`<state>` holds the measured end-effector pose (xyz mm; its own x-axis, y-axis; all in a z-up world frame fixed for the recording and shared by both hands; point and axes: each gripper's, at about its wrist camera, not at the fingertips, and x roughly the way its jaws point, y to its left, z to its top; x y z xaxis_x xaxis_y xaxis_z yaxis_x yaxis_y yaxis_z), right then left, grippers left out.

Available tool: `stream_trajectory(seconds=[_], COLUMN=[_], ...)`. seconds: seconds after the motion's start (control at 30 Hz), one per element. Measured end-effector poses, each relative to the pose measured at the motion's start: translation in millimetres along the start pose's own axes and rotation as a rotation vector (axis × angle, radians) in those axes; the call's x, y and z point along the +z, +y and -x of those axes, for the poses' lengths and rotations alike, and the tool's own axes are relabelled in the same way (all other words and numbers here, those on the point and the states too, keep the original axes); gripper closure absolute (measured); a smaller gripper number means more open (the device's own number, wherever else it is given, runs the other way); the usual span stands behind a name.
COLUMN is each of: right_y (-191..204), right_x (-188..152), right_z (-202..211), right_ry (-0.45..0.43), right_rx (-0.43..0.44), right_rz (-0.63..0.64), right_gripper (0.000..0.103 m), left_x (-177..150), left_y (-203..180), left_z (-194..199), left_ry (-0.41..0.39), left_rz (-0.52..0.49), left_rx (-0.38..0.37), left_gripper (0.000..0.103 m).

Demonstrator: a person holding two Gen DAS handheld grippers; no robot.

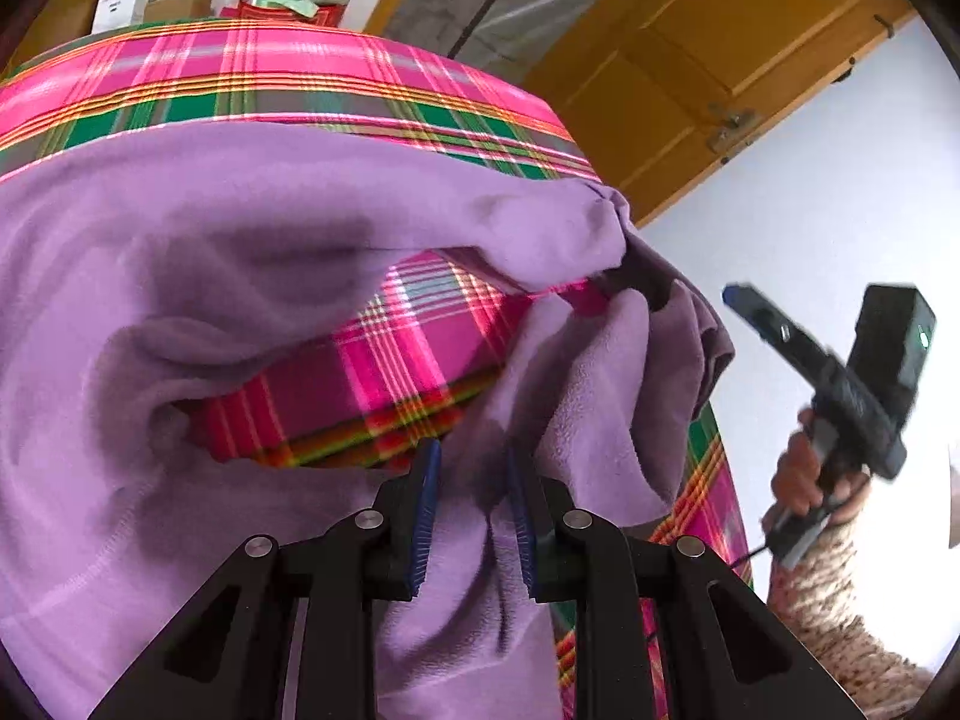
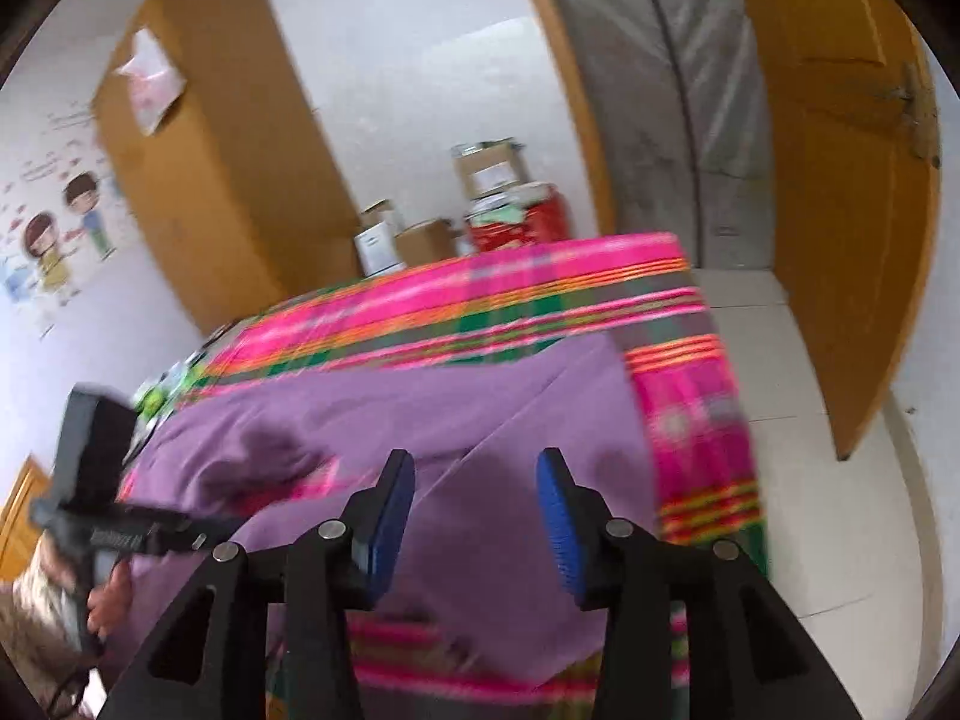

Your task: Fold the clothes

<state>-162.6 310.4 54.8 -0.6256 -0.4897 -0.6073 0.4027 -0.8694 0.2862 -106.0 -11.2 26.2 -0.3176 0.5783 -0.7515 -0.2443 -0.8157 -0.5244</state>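
A pink plaid cloth (image 2: 540, 294) is covering the bench, with cardboard boxes (image 2: 489, 171) stacking up behind it, a tall wooden cabinet (image 2: 216, 144) standing at the wall and an orange door (image 2: 852, 180) hanging open over pale floor tiles (image 2: 798, 420). A purple fleece garment (image 1: 198, 228) is lying rumpled across the cloth, bunching toward the bench's right edge. The left tool (image 1: 471, 510) is pinching a fold of that fleece between its blue pads (image 1: 425, 516). The right tool (image 2: 474, 516) is hovering with its jaws spread wide, touching nothing, above the garment near the bench corner.
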Motion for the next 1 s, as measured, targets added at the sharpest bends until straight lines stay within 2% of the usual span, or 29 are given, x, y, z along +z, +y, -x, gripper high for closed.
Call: stream_trajectory(seconds=[0.1, 0.2, 0.23, 0.27, 0.3, 0.33, 0.4, 0.63, 0.77, 0.9, 1.0], right_y=[16.3, 24.2, 22.1, 19.9, 16.6, 13.2, 8.3, -33.0, -58.9, -84.3, -106.1], right_x=[-16.2, -28.0, -28.8, -29.5, -28.0, -26.3, -24.4, -1.8, 11.3, 20.9, 21.8], right_z=[-1.2, -7.9, -7.8, -7.7, -6.1, -4.5, 2.4, 12.6, 12.7, -4.1, -16.6], right_ry=[0.012, 0.038, 0.032, 0.026, 0.016, 0.007, -0.022, -0.086, -0.117, -0.087, -0.066], right_rx=[-0.005, -0.065, -0.08, -0.094, -0.1, -0.106, -0.128, -0.188, -0.273, -0.354, -0.374], right_rz=[0.049, 0.088, 0.083, 0.078, 0.063, 0.049, 0.038, -0.081, -0.122, -0.164, -0.237], right_gripper=[0.059, 0.059, 0.062, 0.073, 0.089, 0.095, 0.098, 0.098, 0.098, 0.098, 0.098], left_x=[-0.7, -1.6, -1.9, -2.2, -2.5, -2.9, -3.2, -3.8, -5.9, -6.6, -7.2], left_y=[-2.5, -4.5, -5.2, -5.9, -6.4, -6.0, -4.7, -1.2, 0.0, 0.3, 1.2], left_z=[-1.2, -1.5, -1.5, -1.6, -1.6, -0.8, 0.1, -1.6, -1.1, -2.5, -1.9], left_ry=[0.002, -0.001, -0.001, -0.002, -0.003, -0.002, -0.002, 0.003, 0.0, -0.004, -0.007], left_rz=[-0.001, 0.001, 0.001, 0.002, 0.002, 0.0, 0.001, 0.011, 0.018, 0.023, 0.026], left_rx=[-0.002, -0.004, -0.004, -0.005, -0.005, -0.005, -0.006, -0.01, -0.014, -0.019, -0.022], left_gripper=[0.079, 0.079, 0.079, 0.079, 0.079, 0.079, 0.079, 0.079, 0.079, 0.079, 0.079])
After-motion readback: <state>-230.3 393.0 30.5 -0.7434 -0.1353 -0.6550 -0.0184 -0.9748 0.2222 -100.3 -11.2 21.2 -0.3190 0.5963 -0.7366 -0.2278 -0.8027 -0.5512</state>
